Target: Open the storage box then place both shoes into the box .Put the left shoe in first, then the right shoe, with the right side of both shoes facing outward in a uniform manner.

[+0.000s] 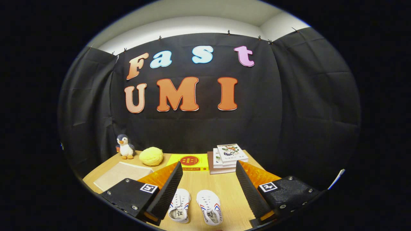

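Two small white shoes with red and blue side stripes lie side by side on the wooden table (221, 186), toes pointing away from me. One shoe (180, 205) sits close against the left finger, which hides part of it. The other shoe (210, 207) lies in the middle of the gap between the fingers. My gripper (208, 163) hangs above them, open wide, with nothing held. A flat beige box (120, 173) with its lid down rests on the table beyond the left finger.
At the back of the table stand a penguin plush (125, 147) and a yellow soft ball (151, 156). A flat yellow box or book (189, 162) lies beside a stack of books (228, 158). Black cloth walls close the booth behind the table.
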The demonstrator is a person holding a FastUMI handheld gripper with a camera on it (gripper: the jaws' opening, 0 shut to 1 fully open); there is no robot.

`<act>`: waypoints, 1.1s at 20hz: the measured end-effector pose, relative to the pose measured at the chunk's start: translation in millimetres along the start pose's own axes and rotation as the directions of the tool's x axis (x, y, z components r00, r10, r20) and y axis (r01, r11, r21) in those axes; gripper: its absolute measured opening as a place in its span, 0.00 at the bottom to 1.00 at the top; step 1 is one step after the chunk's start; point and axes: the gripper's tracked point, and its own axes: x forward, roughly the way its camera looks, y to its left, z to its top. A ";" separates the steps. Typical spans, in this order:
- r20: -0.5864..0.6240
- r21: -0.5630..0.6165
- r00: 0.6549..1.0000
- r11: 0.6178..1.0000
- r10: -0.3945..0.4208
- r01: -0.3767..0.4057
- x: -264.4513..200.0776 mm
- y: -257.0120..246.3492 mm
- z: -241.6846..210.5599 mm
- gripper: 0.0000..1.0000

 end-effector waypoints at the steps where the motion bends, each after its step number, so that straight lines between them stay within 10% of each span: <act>1: -0.021 0.029 0.999 0.999 0.032 -0.031 1.4 5.8 -6.9 0.99; 10: -0.209 0.503 0.885 0.822 0.415 -0.267 15.0 87.1 -78.2 0.98; 15: -0.249 0.674 0.783 0.683 0.570 -0.283 20.5 121.9 -111.0 0.98; 22: -0.318 0.776 0.641 0.580 0.698 -0.246 27.3 165.1 -168.8 0.98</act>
